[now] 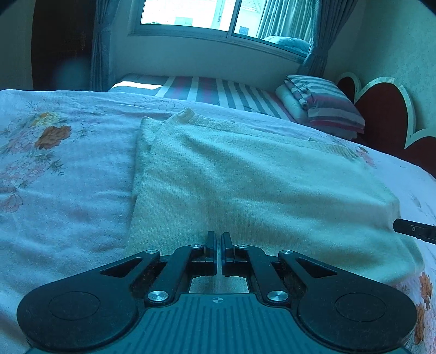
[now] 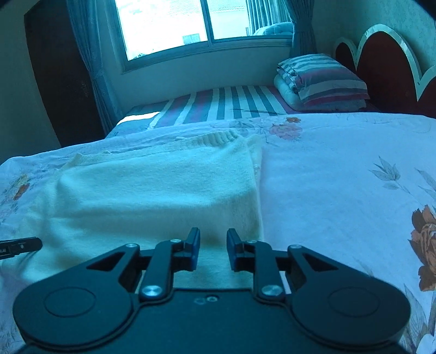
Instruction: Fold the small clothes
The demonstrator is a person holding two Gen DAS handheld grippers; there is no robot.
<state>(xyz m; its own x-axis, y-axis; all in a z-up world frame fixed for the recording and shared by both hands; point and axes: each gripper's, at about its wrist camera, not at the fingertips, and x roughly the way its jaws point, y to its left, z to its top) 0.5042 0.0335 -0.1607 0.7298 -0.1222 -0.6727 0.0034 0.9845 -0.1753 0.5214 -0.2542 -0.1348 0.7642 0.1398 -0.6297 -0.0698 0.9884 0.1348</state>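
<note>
A cream knitted sweater (image 1: 245,177) lies folded flat on the flowered bedspread (image 1: 60,174), its ribbed hem at the far side. My left gripper (image 1: 218,239) hovers over the sweater's near edge, jaws shut with nothing visible between them. In the right wrist view the same sweater (image 2: 152,190) fills the left half, its right fold edge running toward me. My right gripper (image 2: 213,241) stands open over the sweater's near right corner, with only cloth below the gap. One finger of the right gripper (image 1: 414,231) pokes in at the sweater's right edge, and the left gripper's fingertip (image 2: 20,246) shows at far left.
A folded striped quilt and pillow (image 2: 318,81) sit at the far end of the bed by the red headboard (image 2: 387,62). A striped sheet (image 2: 218,106) lies beyond the bedspread (image 2: 340,177). A window (image 2: 169,24) and curtains stand behind.
</note>
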